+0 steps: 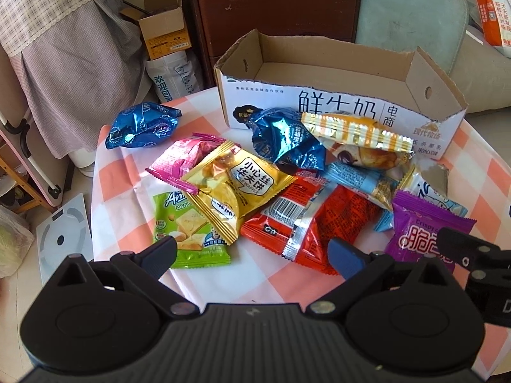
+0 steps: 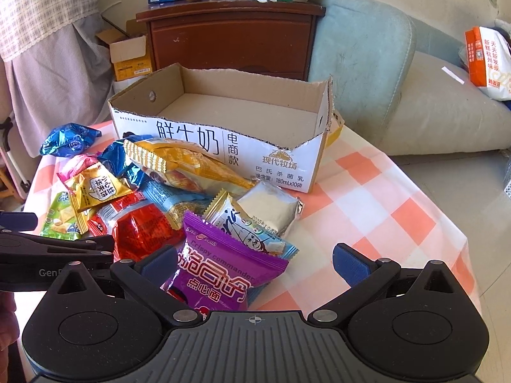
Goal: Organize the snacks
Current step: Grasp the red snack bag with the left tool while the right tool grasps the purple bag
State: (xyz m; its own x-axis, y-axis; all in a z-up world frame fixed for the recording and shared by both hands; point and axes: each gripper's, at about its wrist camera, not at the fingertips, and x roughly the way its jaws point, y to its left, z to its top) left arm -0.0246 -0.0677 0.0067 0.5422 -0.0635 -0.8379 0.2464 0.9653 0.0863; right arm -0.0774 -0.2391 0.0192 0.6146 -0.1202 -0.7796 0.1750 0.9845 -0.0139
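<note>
Several snack packets lie in a heap on a small table with an orange-and-white checked cloth (image 1: 121, 188). An open, empty cardboard milk box (image 1: 319, 63) stands behind them; it also shows in the right wrist view (image 2: 249, 108). My left gripper (image 1: 255, 255) is open, above the near edge of a red packet (image 1: 306, 223), between a green packet (image 1: 182, 223) and a yellow packet (image 1: 236, 185). My right gripper (image 2: 255, 265) is open over a purple packet (image 2: 223, 271), not touching it. A blue foil packet (image 1: 140, 124) lies apart at the left.
A dark wooden cabinet (image 2: 230, 35) stands behind the table, with a small open carton (image 1: 163, 28) beside it. A pale cushion and sofa (image 2: 431, 95) sit at the right, holding an orange-and-white bag (image 2: 488, 60). A white bathroom scale (image 1: 64, 236) lies on the floor at the left.
</note>
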